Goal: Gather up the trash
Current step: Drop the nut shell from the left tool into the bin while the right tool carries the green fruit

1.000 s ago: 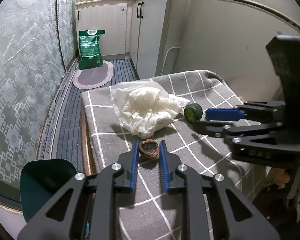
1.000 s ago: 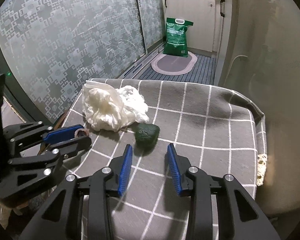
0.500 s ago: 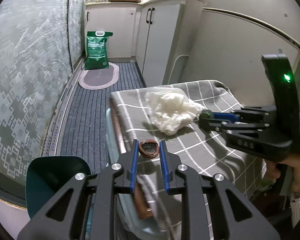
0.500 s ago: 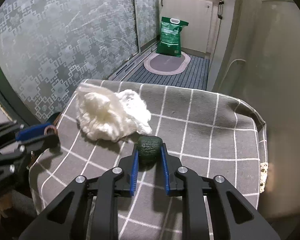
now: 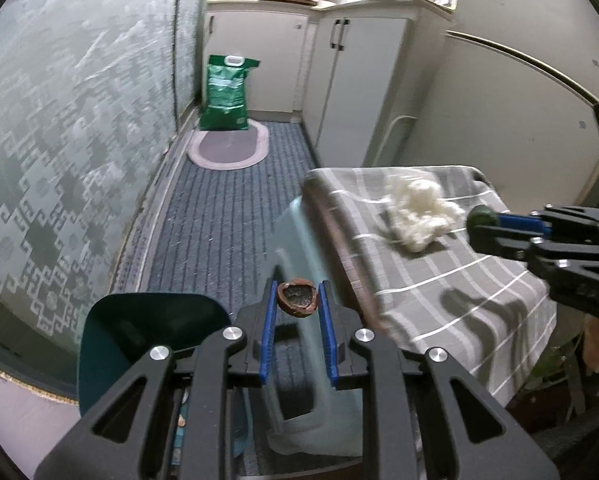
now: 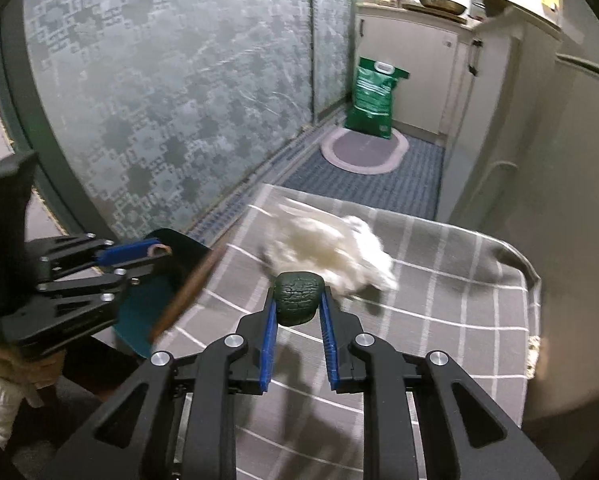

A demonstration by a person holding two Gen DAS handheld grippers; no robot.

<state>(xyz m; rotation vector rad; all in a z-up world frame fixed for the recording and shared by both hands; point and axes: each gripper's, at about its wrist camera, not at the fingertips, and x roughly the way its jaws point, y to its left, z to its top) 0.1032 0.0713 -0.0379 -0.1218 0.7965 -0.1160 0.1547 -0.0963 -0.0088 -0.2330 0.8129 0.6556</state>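
My left gripper [image 5: 297,300] is shut on a brown nut shell half [image 5: 296,302] and holds it off the table's left edge, above the floor, beside a dark teal bin [image 5: 139,344]. My right gripper [image 6: 298,300] is shut on a dark green wrinkled avocado [image 6: 298,298], lifted above the grey checked tablecloth [image 6: 439,320]. A crumpled white tissue [image 6: 331,250] lies on the cloth just behind the avocado. In the left wrist view the tissue [image 5: 417,210] sits at the right, with the right gripper [image 5: 487,220] and avocado [image 5: 481,218] next to it.
A patterned glass door [image 5: 59,160] runs along the left. A green bag [image 5: 225,92] and an oval mat [image 5: 227,148] lie at the far end by white cabinets [image 5: 359,80]. A pale translucent container [image 5: 307,320] stands by the table's left edge.
My left gripper carried the nut shell left off the table toward the teal bin. My right gripper closed on the avocado and lifted it off the cloth.
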